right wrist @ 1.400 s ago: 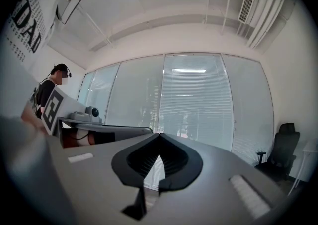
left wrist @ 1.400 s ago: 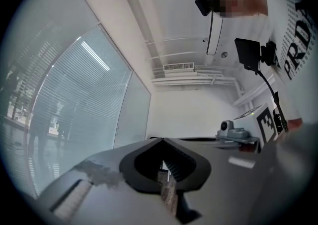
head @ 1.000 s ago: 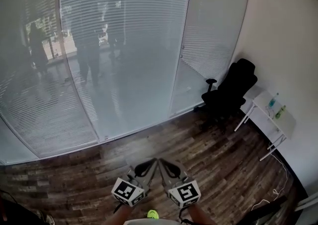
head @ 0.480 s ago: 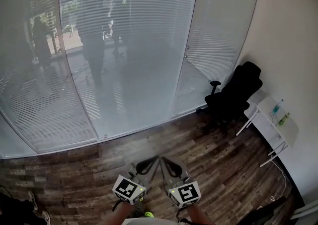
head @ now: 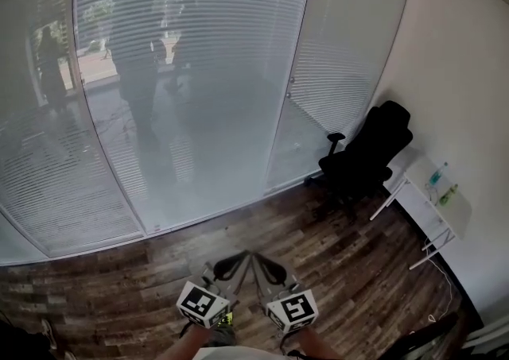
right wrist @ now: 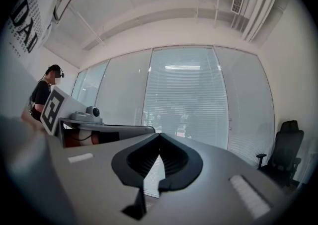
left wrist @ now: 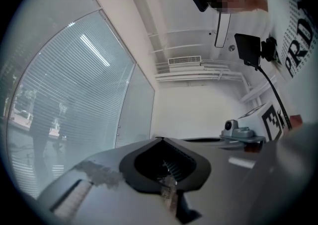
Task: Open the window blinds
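My left gripper (head: 243, 257) and right gripper (head: 256, 257) were both closed on nothing, tips side by side, near me over the floor. The blinds (head: 199, 72) hung shut across the far glass wall, well apart from them. I judged the slats light, thin and easily bent, so I'd grip a cord or wand, though I saw neither.

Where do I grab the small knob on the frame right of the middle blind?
Probably pinch the knob across its sides, coming head-on toward the glass: it seems to jut from the frame. Its shape is too small to confirm. Open the right gripper; it is shut.
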The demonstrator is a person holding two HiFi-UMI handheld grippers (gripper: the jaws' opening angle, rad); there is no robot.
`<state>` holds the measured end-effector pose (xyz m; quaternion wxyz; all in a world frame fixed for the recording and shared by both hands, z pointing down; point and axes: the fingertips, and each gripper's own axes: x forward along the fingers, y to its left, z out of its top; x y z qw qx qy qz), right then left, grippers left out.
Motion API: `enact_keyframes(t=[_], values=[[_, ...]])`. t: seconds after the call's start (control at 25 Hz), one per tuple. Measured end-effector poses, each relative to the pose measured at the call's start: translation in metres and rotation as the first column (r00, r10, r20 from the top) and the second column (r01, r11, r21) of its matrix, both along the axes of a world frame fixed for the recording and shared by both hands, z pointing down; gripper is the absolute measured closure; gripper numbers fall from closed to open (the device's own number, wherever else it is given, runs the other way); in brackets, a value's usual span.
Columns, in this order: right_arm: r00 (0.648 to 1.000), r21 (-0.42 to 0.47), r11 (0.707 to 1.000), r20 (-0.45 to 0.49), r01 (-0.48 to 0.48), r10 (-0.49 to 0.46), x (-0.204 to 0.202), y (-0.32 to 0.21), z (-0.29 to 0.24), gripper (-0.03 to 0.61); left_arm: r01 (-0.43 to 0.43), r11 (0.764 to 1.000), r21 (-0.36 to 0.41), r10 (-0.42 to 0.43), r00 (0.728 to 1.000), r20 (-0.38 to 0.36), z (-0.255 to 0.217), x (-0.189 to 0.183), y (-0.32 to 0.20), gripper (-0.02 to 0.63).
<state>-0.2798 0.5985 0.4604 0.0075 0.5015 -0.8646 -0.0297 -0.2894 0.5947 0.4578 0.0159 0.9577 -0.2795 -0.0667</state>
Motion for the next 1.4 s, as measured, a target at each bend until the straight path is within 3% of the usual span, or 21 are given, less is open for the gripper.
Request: enact_keyframes(t=[0.76,1.4], values=[[0.997,0.005,0.997,-0.007,-0.072,0.072,0.005,-0.170,0.002,0.570,-0.069,0.998,-0.003,0.069,0.998,-0.011,0.006,0.004,-0.166,0.621],[0.997,-0.037,0.997,0.007,-0.073,0.073,0.063,-0.272,0.011,0.571,-0.044,0.998,-0.036,0.045,0.999,0.013,0.011,0.061,-0.270,0.621]])
